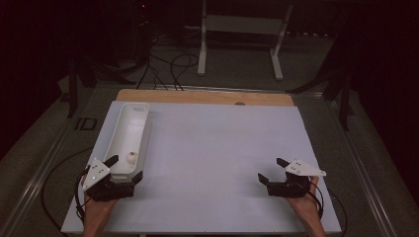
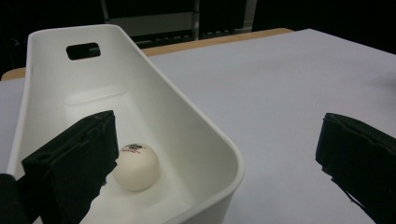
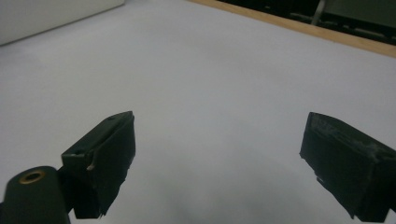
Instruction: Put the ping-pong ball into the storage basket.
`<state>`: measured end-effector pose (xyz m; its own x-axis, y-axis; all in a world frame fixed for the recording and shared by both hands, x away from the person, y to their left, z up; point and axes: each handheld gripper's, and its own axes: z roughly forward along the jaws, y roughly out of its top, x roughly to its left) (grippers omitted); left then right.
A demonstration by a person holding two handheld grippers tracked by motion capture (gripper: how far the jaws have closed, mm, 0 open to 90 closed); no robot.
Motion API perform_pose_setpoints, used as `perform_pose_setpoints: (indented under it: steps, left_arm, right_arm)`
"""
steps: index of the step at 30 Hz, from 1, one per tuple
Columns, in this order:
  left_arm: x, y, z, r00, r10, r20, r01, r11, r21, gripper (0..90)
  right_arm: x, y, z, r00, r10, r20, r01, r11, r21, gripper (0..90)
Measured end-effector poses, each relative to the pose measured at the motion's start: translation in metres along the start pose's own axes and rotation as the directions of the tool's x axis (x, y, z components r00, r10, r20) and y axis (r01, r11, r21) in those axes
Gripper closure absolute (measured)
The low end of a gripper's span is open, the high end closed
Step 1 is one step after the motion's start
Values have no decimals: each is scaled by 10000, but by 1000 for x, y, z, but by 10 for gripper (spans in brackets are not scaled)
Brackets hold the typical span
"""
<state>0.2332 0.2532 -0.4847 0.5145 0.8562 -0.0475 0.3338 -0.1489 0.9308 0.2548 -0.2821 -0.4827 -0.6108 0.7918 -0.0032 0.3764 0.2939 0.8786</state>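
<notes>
1. Since the ball (image 2: 136,166) already lies loose in the near end of the bin (image 1: 124,111), the placing looks done.
2. The left gripper (image 1: 125,168) straddles the bin's near end, jaws wide, holding nothing.
3. The right gripper (image 1: 270,169) hovers wide and empty above the table (image 1: 212,143); perhaps only withdrawal remains.

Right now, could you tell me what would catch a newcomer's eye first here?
Probably the long white plastic bin at the left of the pale table, with a small white ball at its near end. Next, the open left gripper straddles the bin's near end, and the open right gripper sits over bare table.
</notes>
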Motion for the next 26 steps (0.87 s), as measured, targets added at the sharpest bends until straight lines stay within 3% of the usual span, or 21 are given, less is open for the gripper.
perform_pose_setpoints:
  steps: [12, 26]
  left_arm:
    - [-1, -7, 2, 9999, 48, 107, -50, 9998, 205, 0]
    - [-2, -9, -1, 9999, 168, -43, -166, 9996, 244, 0]
  right_arm:
    - [4, 5, -4, 9998, -112, 150, 119, 9987, -486, 103]
    - [3, 3, -2, 10000, -97, 14, 98, 9991, -415, 103]
